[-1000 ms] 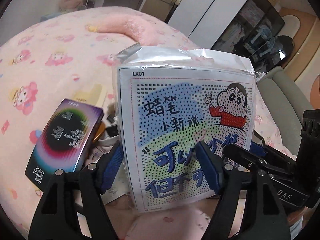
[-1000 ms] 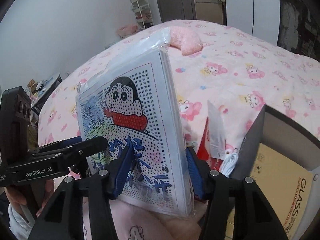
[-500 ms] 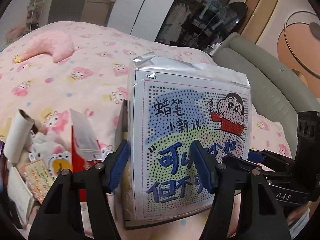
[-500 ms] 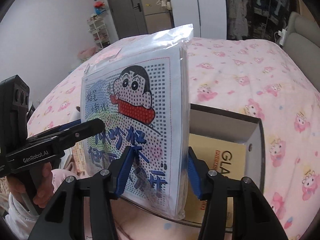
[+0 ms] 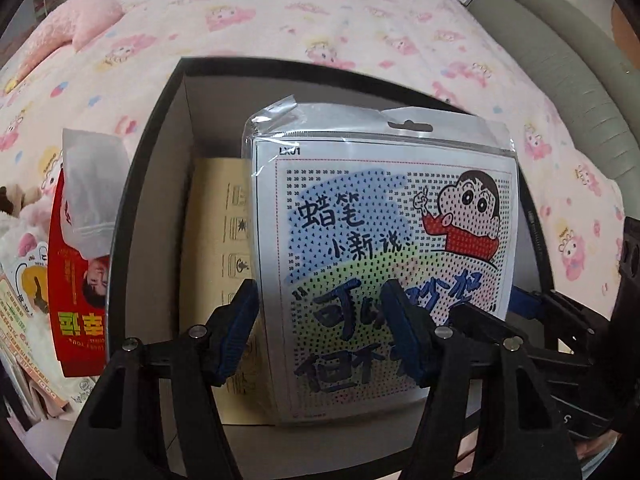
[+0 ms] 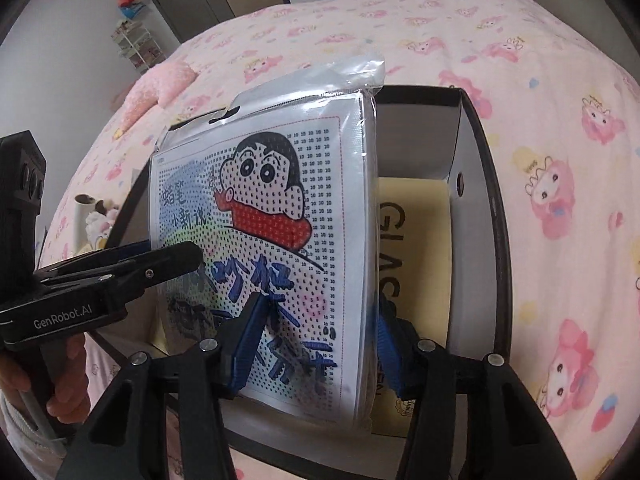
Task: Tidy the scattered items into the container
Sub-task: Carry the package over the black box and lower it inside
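The cartoon craft kit (image 5: 384,264) is a flat pack sealed in clear plastic (hang-hole tab uppermost), printed with a dotted boy figure and blue characters. It stands nearly upright over the open dark-rimmed box (image 5: 160,128). The box sits on the bed and contains a tan carton (image 6: 416,248) lying flat on its floor.

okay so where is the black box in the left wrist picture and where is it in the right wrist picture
Left wrist: the black box fills the middle, its rim arcing behind the cartoon packet.
Right wrist: the black box sits right of centre, its left part hidden by the packet.
Shared landmark: the tan carton lying inside the box, right of the packet in the right wrist view.
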Demonstrator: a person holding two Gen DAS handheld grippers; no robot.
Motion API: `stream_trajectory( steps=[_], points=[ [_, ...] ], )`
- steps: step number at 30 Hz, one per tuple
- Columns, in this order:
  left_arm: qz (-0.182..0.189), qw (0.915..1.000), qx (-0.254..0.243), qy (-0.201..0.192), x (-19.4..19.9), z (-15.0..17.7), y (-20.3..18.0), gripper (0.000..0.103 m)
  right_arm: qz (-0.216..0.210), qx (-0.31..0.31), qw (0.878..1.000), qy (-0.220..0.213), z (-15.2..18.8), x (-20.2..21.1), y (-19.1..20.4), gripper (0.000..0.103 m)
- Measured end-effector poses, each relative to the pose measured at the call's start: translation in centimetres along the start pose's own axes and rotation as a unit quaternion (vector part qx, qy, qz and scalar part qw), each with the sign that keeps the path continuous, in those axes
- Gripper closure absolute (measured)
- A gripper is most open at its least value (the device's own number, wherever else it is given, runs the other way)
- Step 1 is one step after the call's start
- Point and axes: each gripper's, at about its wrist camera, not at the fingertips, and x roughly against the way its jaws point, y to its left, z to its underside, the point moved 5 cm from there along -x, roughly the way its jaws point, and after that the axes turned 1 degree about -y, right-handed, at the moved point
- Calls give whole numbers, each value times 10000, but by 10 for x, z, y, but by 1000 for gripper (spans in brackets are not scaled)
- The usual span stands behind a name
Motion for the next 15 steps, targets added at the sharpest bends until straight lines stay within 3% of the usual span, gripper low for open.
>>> stream_trajectory(
  steps=[4, 7, 9, 12, 15],
  points=[
    [117, 9989, 262, 369, -10, 4, 12, 45, 126, 140, 9996, 202, -1, -13, 1, 53],
    [173, 9986, 404, 284, -3, 4, 17, 55, 195, 157, 9996, 125, -3, -12, -1, 57],
    [-33, 9991, 387, 149, -1, 1, 17, 68, 429, 267, 9986, -151, -6, -3, 1, 60],
    [-444, 9981, 393, 176, -4, -2, 19, 71, 1003, 713, 9893, -786, -15, 15, 10, 65],
    [-833, 9945, 500, 396, -11, -3, 27, 71, 874, 739, 9905, -764, -19, 12, 10, 68]
  ],
)
